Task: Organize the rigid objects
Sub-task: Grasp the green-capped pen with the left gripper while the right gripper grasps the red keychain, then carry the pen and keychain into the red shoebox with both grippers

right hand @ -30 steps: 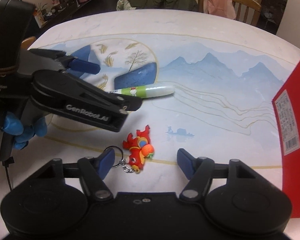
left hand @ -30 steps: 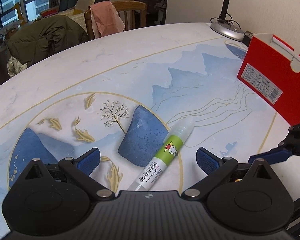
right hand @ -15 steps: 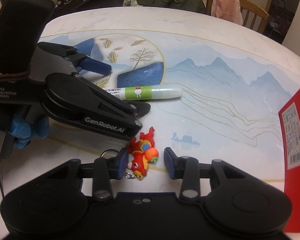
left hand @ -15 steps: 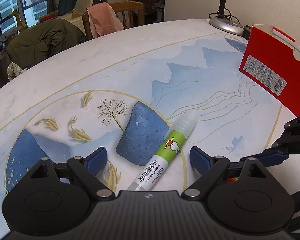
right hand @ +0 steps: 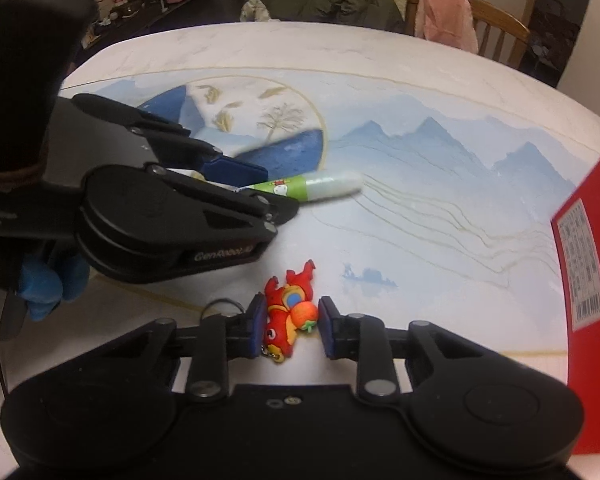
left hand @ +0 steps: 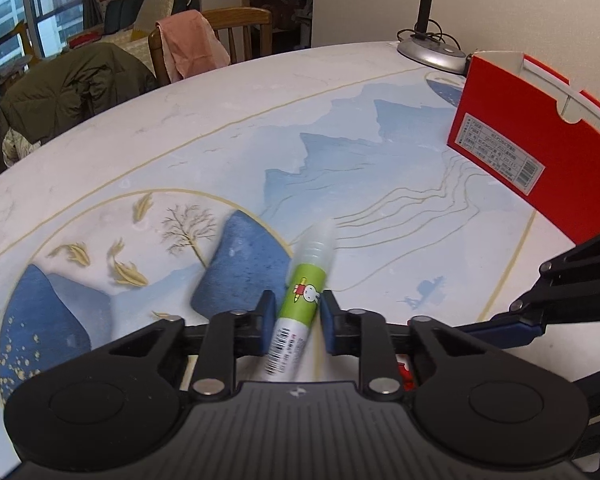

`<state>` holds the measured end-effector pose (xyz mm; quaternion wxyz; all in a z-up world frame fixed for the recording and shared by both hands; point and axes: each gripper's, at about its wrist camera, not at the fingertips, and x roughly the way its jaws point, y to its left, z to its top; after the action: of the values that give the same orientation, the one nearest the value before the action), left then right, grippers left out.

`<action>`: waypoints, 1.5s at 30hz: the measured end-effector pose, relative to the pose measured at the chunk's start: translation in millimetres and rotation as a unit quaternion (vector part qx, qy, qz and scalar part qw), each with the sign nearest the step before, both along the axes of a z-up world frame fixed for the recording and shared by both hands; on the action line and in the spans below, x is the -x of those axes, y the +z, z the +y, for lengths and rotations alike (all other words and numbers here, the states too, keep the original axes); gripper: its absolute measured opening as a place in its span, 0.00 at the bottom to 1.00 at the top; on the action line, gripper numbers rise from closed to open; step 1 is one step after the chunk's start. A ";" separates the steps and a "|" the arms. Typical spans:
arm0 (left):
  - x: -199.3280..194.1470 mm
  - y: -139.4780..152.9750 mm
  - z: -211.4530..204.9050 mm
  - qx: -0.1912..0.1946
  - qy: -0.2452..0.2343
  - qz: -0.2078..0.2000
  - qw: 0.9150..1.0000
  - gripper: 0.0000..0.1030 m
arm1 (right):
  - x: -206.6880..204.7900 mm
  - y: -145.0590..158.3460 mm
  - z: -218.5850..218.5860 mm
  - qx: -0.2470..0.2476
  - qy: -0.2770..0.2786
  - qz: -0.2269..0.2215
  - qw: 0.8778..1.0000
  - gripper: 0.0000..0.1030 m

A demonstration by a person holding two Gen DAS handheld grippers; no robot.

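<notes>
The glue pen [left hand: 305, 300] is being pinched by the left hand-held gripper [left hand: 296, 322] on the tabletop [left hand: 260, 128]. The right hand-held gripper [right hand: 288, 326] is closing around the red keychain [right hand: 288, 312]; both should be lifted level toward the far-right red box [left hand: 536, 156].

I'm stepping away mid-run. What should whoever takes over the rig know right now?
Left gripper: jaws shut on the green glue pen, low over the table.
Right gripper: jaws closing around the red cartoon keychain; left pad touches it, right pad not quite.
Red box stands on the table's right side.
Done: pen gripped.
Left: finish the keychain grip, then put both away, probably in the box.
</notes>
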<state>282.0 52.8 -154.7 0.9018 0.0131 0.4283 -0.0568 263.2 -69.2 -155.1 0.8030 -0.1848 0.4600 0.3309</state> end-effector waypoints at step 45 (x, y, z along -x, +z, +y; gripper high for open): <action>57.5 142.8 -106.1 0.078 0.078 -0.044 0.993 0.17 | -14.6 144.6 -208.4 -0.153 -0.121 -0.046 0.980 0.25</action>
<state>224.6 -53.3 -11.9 0.9197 -0.0886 0.3821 -0.0188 277.8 -277.6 -10.5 0.8760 -0.0182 0.3857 0.2890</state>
